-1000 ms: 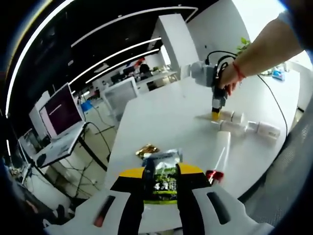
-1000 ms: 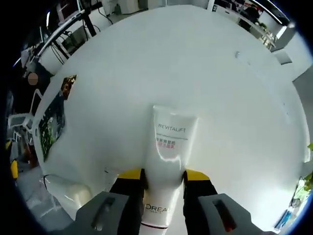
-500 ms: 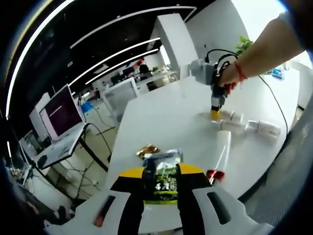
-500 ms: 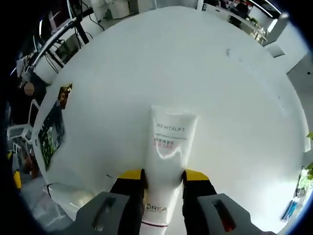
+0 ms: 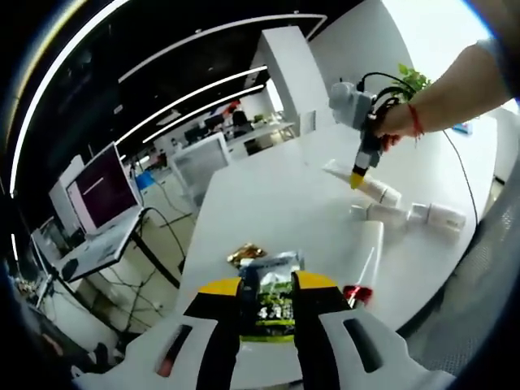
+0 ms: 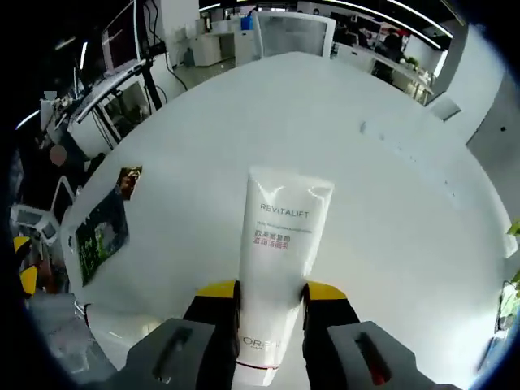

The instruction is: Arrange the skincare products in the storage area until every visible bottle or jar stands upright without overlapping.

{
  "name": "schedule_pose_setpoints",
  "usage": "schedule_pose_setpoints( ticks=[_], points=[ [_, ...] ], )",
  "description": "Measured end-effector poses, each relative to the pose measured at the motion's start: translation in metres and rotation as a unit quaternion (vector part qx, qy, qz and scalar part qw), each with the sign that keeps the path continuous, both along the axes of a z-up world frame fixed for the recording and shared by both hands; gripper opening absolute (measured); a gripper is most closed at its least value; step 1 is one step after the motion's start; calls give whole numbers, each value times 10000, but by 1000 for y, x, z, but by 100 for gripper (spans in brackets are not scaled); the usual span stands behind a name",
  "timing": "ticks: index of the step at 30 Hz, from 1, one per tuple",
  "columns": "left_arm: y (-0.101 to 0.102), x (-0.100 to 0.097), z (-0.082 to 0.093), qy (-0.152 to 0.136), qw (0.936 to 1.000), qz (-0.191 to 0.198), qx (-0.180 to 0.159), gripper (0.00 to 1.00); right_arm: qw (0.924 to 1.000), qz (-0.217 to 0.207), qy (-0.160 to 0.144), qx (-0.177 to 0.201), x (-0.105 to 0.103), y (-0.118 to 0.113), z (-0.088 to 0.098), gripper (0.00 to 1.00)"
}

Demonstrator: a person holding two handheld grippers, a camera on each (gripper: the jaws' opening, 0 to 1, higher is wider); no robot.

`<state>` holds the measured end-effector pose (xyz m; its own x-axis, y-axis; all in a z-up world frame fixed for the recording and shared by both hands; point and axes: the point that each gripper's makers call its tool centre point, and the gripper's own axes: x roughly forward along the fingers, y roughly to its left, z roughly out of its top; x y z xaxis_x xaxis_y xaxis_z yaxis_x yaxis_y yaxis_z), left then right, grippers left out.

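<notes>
Jaws of the right gripper (image 6: 266, 294) clamped a tube (image 6: 279, 252) lifted off the table (image 6: 390, 203), the left gripper (image 5: 268, 286) gripped a sachet (image 5: 270, 301), and bottles (image 5: 390, 213) beside the tube lay flat, so most remained.

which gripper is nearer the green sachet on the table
Left. The left gripper sits right at the green sachet, near the table's edge. The right gripper is far across, shut on a white tube.

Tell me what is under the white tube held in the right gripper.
In the right gripper view, the tube is clamped in the right gripper, with bare white table beneath. The table strip directly behind the tube is covered, so anything there cannot be seen.
</notes>
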<state>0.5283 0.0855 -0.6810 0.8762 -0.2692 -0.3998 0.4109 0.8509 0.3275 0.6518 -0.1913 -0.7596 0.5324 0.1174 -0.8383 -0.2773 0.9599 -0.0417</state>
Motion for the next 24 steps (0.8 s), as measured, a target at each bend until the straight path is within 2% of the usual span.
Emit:
schedule_pose_setpoints(
  ticks=[5, 14, 22, 24],
  points=[
    [-1, -1, -1, 26, 10000, -18, 20, 25, 9981, 42, -608, -87, -9, -8, 12, 23],
    [-1, -1, -5, 132, 9999, -31, 71, 25, 9880, -132, -1518, 265, -26, -17, 27, 23],
    [-4, -3, -9, 458, 9980, -96, -419, 23, 9774, -152, -2084, 308, -38, -19, 45, 23],
    [-9, -3, -5, 613, 9943, -166, -853, 22, 9700, -92, -2398, 394, -42, -15, 60, 23]
  ],
)
